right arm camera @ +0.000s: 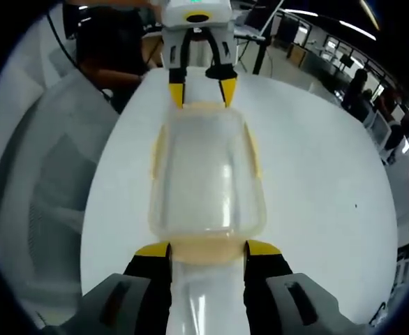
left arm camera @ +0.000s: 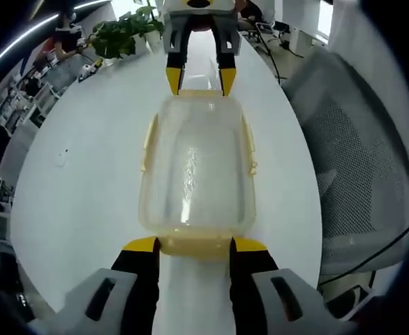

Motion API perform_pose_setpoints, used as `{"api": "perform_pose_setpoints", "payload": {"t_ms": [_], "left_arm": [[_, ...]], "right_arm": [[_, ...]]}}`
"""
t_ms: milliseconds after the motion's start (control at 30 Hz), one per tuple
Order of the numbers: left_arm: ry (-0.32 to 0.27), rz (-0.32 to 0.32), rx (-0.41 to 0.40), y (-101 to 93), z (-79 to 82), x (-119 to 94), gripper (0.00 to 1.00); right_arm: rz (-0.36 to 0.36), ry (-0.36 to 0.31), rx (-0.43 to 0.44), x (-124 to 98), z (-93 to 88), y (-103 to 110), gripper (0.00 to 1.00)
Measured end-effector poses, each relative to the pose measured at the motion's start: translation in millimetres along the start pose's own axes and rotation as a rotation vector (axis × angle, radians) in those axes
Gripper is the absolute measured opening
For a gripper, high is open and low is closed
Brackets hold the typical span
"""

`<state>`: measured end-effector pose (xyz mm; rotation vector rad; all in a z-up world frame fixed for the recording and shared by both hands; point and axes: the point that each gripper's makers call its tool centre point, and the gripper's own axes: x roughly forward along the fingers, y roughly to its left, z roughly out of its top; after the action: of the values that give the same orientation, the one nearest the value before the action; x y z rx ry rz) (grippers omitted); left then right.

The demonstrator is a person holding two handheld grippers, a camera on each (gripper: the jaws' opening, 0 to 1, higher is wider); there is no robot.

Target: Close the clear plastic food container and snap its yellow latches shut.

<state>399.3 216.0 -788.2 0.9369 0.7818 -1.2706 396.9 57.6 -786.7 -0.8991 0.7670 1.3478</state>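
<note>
At frame centre sits the container (left arm camera: 196, 174) on the white worktop (left arm camera: 86, 181); left gripper (left arm camera: 194, 246) and right gripper (right arm camera: 208, 249) bracket its ends, jaws apart.

— What sort of place is this?
— An open-plan office: a long white table (left arm camera: 72, 188), a grey mesh chair (left arm camera: 358, 174) beside it, a potted plant (left arm camera: 124, 31) at the far end
— Anything else?
— Rows of desks with monitors (right arm camera: 386, 125) under strip ceiling lights (right arm camera: 351, 28)

white round table (left arm camera: 86, 202), potted plant (left arm camera: 121, 31), grey mesh chair (left arm camera: 358, 174)
</note>
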Motion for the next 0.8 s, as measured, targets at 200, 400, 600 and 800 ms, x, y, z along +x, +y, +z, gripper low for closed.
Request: {"api": "perform_pose_setpoints", "payload": {"t_ms": [200,400,600,800], "left_arm": [[0.004,0.003,-0.005,-2.9,7.3,-1.8,0.38],[0.001,0.011,-0.008,-4.7,17.9,-5.0,0.38],[-0.001,0.014,-0.019,-6.5,24.4,-5.6,0.38],[-0.001,0.015,-0.025,-9.5,30.6,-5.6,0.38]], "right_arm": [[-0.001,0.003,-0.009,-8.2,-3.6,1.9,0.38],[-0.002,0.005,-0.018,-15.2,-8.2,1.7,0.38],[-0.002,0.010,-0.032,-21.0,-11.4,1.6,0.38],[0.002,0.011,-0.040,-26.4,-16.1,3.8,0.38]]}}
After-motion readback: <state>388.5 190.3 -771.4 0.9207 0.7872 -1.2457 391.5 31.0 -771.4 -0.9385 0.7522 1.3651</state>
